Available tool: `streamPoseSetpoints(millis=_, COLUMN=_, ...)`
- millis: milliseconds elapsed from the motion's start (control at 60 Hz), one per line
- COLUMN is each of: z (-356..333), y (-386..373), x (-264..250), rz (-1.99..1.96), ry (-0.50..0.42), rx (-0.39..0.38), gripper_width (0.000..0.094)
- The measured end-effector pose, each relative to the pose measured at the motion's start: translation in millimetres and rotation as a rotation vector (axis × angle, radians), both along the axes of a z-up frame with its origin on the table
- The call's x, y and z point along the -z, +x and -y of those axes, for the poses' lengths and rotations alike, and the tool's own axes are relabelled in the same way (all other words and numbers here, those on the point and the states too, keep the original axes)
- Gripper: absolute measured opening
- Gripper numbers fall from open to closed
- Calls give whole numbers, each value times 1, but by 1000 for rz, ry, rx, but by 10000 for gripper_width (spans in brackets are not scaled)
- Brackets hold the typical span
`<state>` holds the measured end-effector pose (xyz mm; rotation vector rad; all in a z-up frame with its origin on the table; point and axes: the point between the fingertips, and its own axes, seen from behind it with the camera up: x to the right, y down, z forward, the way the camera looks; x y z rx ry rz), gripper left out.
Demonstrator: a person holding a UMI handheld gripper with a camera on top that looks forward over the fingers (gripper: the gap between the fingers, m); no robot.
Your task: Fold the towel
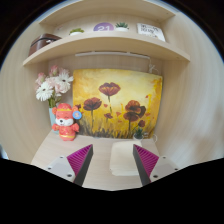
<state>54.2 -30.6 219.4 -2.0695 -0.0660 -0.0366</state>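
Observation:
A pale, whitish towel (pixel 122 158) lies flat on the light table (pixel 55 148), just ahead of my fingers and nearer the right one. My gripper (pixel 113 161) is open, its two magenta pads (pixel 81 158) spread wide apart, with nothing held between them. The towel's right side reaches toward the right pad; whether it touches is unclear.
A red and white toy figure (pixel 65 123) stands at the back left next to a vase of flowers (pixel 50 90). A yellow poppy painting (pixel 117 103) leans against the back wall. A shelf (pixel 100 45) above holds bowls and small items.

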Motion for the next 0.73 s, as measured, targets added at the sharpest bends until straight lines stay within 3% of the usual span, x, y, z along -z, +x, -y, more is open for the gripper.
streamPoseSetpoints(millis=383, z=124, y=-41, x=-8, rz=-22, ry=14, rx=33, gripper_width=807)
streamPoseSetpoints(millis=733, z=173, y=-58, x=-1, rz=-29, ry=-1, rx=8, gripper_width=807)
